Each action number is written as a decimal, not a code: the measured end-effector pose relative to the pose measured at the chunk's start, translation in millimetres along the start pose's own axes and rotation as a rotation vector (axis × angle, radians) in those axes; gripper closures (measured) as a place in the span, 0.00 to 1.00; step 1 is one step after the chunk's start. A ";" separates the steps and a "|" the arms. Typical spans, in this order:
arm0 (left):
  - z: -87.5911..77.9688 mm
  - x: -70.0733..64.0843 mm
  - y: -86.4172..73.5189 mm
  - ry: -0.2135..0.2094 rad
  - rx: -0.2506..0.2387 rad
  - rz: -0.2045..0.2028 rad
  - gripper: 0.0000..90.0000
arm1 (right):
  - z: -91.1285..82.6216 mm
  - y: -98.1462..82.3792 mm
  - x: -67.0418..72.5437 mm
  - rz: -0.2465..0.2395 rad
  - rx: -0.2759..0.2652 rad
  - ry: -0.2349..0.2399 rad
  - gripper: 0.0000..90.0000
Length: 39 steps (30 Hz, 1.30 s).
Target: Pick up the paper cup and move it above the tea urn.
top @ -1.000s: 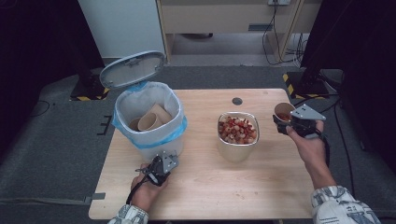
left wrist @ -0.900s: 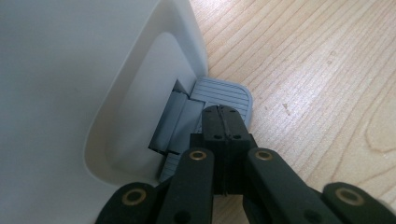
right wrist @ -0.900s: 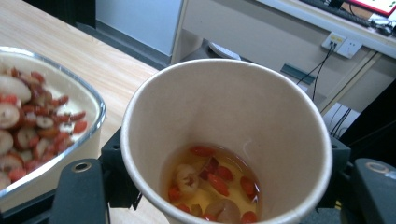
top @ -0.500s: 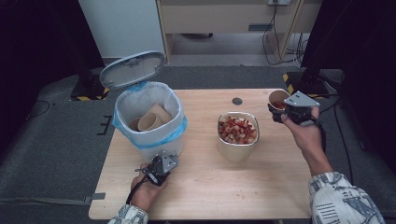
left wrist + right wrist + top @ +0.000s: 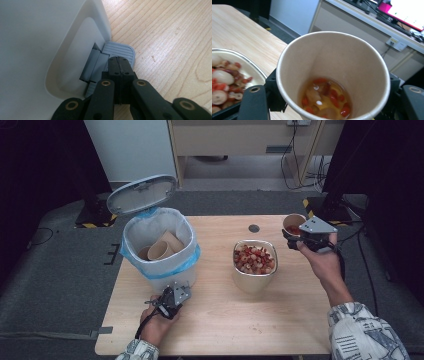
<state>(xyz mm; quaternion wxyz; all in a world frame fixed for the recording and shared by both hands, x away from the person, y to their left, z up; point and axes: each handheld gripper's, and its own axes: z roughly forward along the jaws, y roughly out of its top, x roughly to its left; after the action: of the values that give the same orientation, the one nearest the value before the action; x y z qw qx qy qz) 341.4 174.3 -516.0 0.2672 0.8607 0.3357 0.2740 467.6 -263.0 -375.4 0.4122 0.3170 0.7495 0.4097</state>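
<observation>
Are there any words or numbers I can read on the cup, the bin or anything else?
None: no readable writing shows anywhere.
Brown paper cup with soup: plain.
White pedal bin with blue liner: plain.
Square metal bowl of food: plain.
Pink screen in the right gripper view: too blurred to read.

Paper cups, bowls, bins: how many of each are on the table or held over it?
Paper cups: 3, one in the right tongs, two in the bin
Bowls: 1
Bins: 1
Total: 5
</observation>
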 end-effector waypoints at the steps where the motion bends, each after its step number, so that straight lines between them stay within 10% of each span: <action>1: 0.0 0.0 0.0 0.000 0.000 0.000 1.00 | 0.1 0.6 1.5 -0.005 -0.002 0.005 0.32; 10: 0.0 0.0 0.0 0.000 -0.001 0.000 1.00 | 0.8 6.2 1.8 -0.029 -0.015 0.011 0.32; 27: 0.0 0.1 -0.1 0.000 -0.001 -0.001 1.00 | 10.3 22.3 15.5 -0.233 -0.019 0.037 0.32; 39: 0.3 -0.3 -0.1 0.000 -0.005 -0.006 1.00 | 13.4 26.5 14.2 -0.265 -0.016 0.020 0.32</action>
<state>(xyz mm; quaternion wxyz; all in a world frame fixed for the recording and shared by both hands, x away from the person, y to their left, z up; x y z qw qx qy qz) 341.3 174.0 -516.3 0.2702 0.8591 0.3376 0.2740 476.5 -234.4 -361.6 0.4579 0.2078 0.7854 0.3610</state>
